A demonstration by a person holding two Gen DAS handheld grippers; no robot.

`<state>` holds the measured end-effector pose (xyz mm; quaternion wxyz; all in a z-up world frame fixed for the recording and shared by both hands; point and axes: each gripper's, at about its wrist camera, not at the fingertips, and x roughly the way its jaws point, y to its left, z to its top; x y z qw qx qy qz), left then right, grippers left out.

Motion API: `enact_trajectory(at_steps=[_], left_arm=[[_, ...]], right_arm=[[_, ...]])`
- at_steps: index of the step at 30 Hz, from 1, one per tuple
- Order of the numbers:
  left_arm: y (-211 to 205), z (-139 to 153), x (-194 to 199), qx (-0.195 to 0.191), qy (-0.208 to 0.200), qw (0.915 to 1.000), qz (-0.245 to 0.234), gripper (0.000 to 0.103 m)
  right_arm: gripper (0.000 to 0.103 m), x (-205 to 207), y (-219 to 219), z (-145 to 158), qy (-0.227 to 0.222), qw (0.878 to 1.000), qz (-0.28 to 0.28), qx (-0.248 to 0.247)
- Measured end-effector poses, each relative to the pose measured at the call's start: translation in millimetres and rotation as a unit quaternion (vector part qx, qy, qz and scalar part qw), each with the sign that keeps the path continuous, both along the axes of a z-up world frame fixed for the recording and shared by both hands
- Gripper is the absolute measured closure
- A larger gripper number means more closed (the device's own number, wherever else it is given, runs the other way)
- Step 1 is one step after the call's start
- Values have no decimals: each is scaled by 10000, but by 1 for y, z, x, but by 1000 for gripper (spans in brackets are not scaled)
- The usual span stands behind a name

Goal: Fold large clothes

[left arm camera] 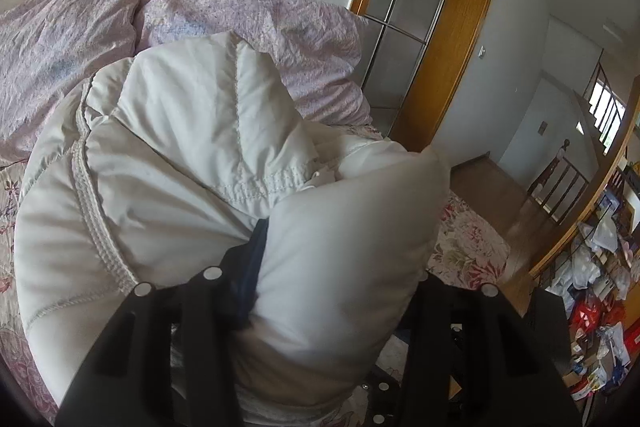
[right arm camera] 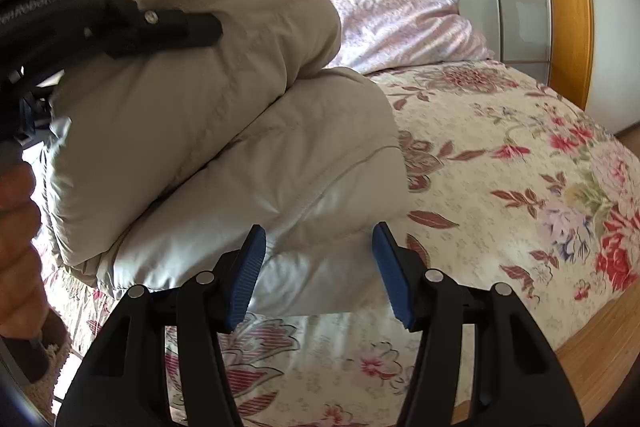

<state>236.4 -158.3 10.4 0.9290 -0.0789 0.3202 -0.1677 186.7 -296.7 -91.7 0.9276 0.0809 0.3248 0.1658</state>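
Note:
A puffy white down jacket (left arm camera: 168,163) lies bundled on the floral bed; in the right wrist view it (right arm camera: 224,131) is folded over itself in thick layers. My left gripper (left arm camera: 332,251) is shut on a thick fold of the jacket; one blue pad (left arm camera: 252,267) shows, the other is hidden by the padding. It also shows in the right wrist view (right arm camera: 172,27) at the upper left, clamping the top layer. My right gripper (right arm camera: 318,267) is open, its blue pads (right arm camera: 250,271) on either side of the jacket's lower edge, not gripping it.
Crumpled lilac pillows (left arm camera: 240,11) lie at the head of the bed. The floral bedspread (right arm camera: 520,187) stretches right to the wooden bed edge (right arm camera: 592,355). A wood-framed glass door (left arm camera: 416,27) stands behind. Cluttered shelves (left arm camera: 600,287) are at the right.

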Motion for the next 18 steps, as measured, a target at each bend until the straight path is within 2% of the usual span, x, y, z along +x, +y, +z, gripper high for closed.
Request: enact_trajectory(at_steps=[6,18], left_arm=[[-20,-12,9,309,77,9995,-51,55],[-47,-31,16,673,163,9973,-242,47]], right_arm=[[42,2,-8,-8,39,10000,-16,67],[41,-1,-20,-18,50,9998,-164,136]])
